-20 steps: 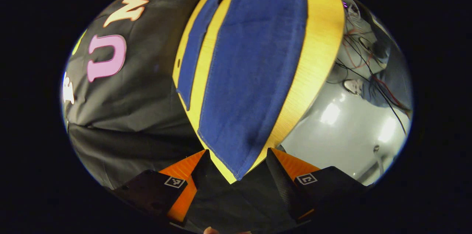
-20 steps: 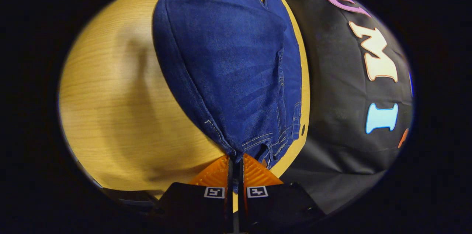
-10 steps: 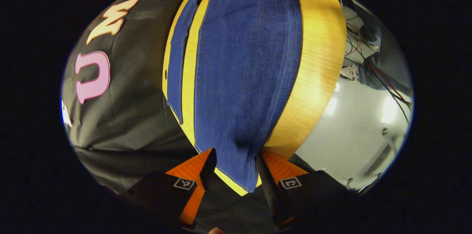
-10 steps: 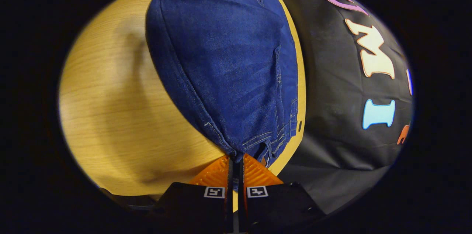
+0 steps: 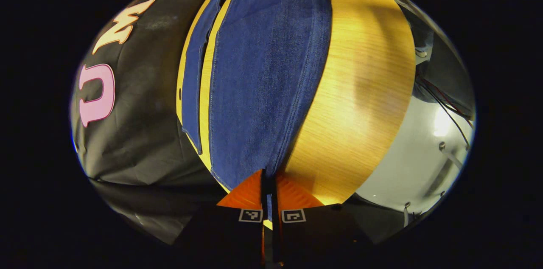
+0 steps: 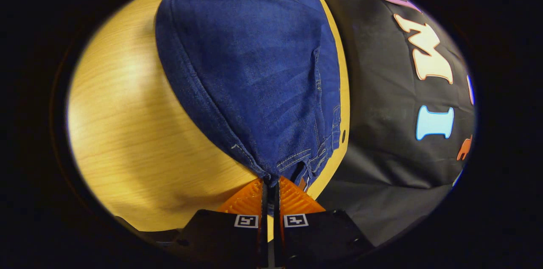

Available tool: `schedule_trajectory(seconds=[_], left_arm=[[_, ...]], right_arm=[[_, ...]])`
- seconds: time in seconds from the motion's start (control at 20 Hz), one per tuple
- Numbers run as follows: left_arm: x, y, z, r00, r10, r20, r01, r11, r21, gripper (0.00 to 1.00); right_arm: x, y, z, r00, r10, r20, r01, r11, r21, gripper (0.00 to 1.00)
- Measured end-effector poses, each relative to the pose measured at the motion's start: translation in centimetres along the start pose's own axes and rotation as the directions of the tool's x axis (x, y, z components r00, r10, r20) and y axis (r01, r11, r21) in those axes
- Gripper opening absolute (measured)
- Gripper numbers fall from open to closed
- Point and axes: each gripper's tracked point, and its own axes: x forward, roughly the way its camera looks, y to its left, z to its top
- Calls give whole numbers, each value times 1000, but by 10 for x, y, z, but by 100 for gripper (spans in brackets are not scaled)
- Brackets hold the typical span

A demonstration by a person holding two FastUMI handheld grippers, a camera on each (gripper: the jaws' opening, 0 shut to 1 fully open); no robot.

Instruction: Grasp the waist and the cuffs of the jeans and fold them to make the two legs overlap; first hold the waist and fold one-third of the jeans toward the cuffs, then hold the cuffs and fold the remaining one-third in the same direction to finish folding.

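Left gripper view: left tool clamps jeans cuff, apparently | right tool clamps waist

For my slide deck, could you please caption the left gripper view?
Left gripper pinches the cuff end of the jeans, which lie lengthwise on a wooden table.

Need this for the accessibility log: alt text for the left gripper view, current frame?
The left gripper is shut on the cuff end of blue jeans, which stretch away from it along a light wooden table. A second strip of the denim lies beside the main leg near the table's edge, with black cloth wall to one side and grey floor to the other.
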Motion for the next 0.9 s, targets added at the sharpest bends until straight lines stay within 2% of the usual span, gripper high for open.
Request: schedule_trajectory(seconds=[0.15, 0.25, 0.4, 0.5, 0.7, 0.9], left_arm=[[-4, -2, -1, 994, -98, -43, 90, 983, -157, 0], [-12, 11, 1, 990, -118, -78, 95, 964, -248, 0], [-24, 46, 2, 994, -26, -108, -5, 960, -279, 0], [-24, 70, 7, 992, 21, -125, -59, 951, -304, 0], [-16, 111, 15, 989, 79, -123, -114, 946, -305, 0], [6, 176, 27, 986, 107, -125, -140, 945, -296, 0]], right_arm=[[-17, -19, 3, 998, -54, 31, 52, 996, 72, 5], [-29, -40, 11, 992, -95, 80, 86, 990, 112, 6], [-43, -67, 23, 974, -161, 156, 143, 982, 122, 4], [-46, -82, 25, 969, -183, 167, 162, 977, 136, 4], [-48, -118, 32, 958, -248, 145, 221, 959, 177, 4], [-41, -161, 46, 944, -314, 98, 283, 928, 243, 4]])
